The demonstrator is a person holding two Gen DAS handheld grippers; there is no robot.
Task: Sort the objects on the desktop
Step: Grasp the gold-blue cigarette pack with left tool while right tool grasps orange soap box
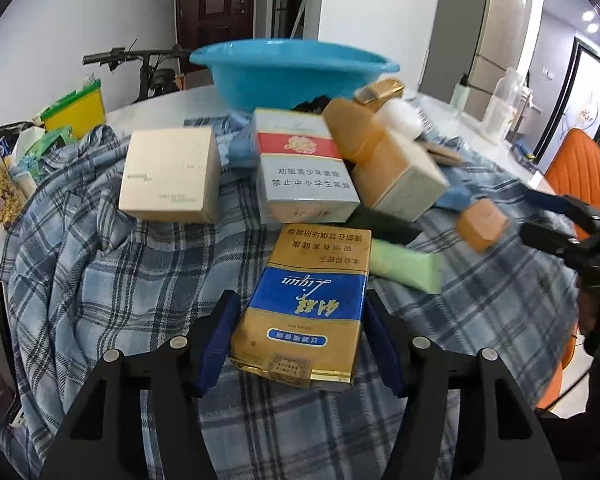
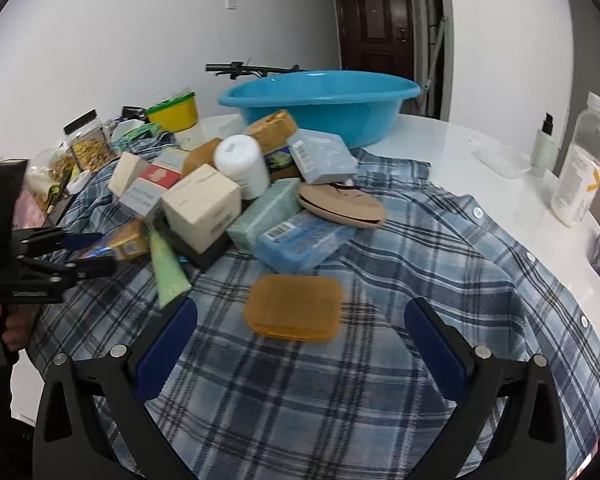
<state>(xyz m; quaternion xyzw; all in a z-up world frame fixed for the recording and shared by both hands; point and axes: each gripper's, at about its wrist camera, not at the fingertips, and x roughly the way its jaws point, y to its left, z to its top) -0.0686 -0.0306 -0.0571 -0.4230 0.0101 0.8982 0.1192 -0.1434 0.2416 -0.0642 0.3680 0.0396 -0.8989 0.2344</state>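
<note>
My left gripper (image 1: pixel 300 344) is shut on a gold and blue cigarette pack (image 1: pixel 304 312), held just over the plaid cloth (image 1: pixel 100 280). My right gripper (image 2: pixel 300 340) is open and empty, its blue pads either side of an orange soap box (image 2: pixel 294 306) that lies on the cloth (image 2: pixel 420 280) just ahead of the pads. The soap box also shows in the left wrist view (image 1: pixel 482 224), blurred. A pile of boxes, a white jar (image 2: pixel 242 164) and a green tube (image 2: pixel 166 268) lies beyond. A blue basin (image 2: pixel 320 106) stands at the back.
A plastic bottle (image 2: pixel 580 168) and a small pump bottle (image 2: pixel 544 144) stand on the white table at the right. A yellow tub (image 2: pixel 174 112) and a snack jar (image 2: pixel 88 144) stand at the left. An orange chair (image 1: pixel 576 176) is beside the table.
</note>
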